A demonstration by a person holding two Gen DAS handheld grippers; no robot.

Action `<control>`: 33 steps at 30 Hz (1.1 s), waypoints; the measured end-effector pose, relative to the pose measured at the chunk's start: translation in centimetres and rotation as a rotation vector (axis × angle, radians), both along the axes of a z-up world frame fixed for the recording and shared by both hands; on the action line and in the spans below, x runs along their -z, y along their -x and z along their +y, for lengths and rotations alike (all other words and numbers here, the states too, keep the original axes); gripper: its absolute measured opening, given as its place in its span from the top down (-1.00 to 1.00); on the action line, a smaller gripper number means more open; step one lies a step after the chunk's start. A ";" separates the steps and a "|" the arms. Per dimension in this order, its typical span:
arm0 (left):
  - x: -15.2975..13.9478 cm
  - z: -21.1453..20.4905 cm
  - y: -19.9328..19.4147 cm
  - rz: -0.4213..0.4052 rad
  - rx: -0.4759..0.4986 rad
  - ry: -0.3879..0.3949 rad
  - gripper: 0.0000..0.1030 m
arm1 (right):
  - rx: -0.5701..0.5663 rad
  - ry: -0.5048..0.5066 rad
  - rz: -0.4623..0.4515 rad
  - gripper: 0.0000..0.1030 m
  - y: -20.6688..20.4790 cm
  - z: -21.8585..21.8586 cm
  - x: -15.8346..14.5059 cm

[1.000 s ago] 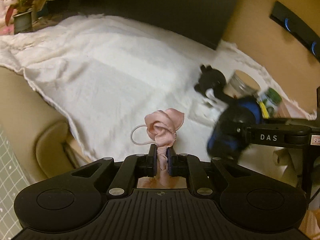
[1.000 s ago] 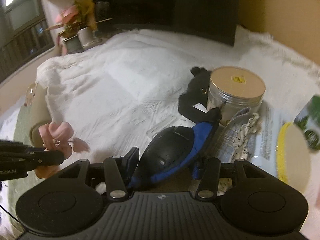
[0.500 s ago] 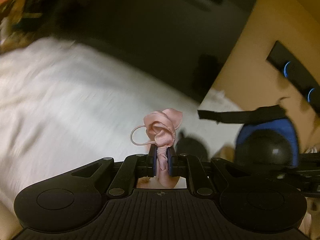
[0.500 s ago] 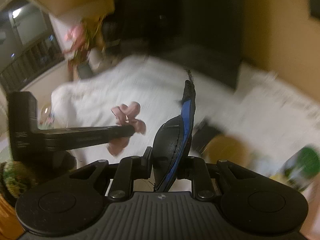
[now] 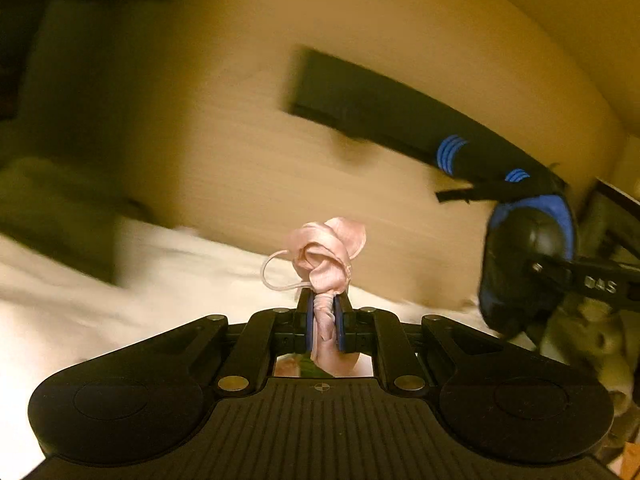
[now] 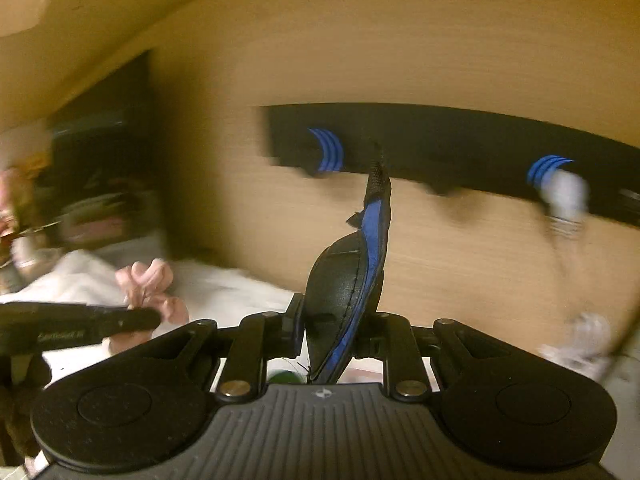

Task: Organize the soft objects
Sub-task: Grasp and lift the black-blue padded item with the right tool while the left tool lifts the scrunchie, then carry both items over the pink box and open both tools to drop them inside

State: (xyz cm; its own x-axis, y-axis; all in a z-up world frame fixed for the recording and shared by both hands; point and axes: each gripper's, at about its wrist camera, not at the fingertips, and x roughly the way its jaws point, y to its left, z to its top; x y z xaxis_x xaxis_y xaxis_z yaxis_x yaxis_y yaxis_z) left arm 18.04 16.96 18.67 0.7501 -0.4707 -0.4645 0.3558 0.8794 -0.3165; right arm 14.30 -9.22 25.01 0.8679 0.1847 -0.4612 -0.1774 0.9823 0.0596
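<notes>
We see the left claw (image 5: pixel 324 312) pinching a pink satin eye mask (image 5: pixel 328 256), and the right claw (image 6: pixel 332 332) clamped on a black-and-blue padded eye mask (image 6: pixel 344 280), both masks standing up below the black wall rack (image 6: pixel 440 136).

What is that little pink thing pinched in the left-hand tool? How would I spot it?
Look above the white cloth, in front of the tan wall. There the left gripper is shut on a pink satin bundle, bunched like a rosebud with a thin elastic loop. Its neighbour, the black-and-blue eye mask, sits in the right gripper.
</notes>
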 end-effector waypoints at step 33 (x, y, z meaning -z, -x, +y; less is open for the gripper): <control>4.2 1.2 4.7 0.024 -0.131 -0.019 0.54 | 0.103 -0.030 0.223 -0.41 -2.3 -3.9 8.7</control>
State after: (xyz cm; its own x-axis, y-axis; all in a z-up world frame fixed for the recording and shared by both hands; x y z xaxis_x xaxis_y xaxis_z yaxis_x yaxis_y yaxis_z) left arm 13.30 18.16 14.46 0.7933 -0.3604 -0.4907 0.2302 0.9237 -0.3063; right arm 16.64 -13.17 16.36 0.7600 0.1164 -0.6394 -0.0552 0.9918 0.1150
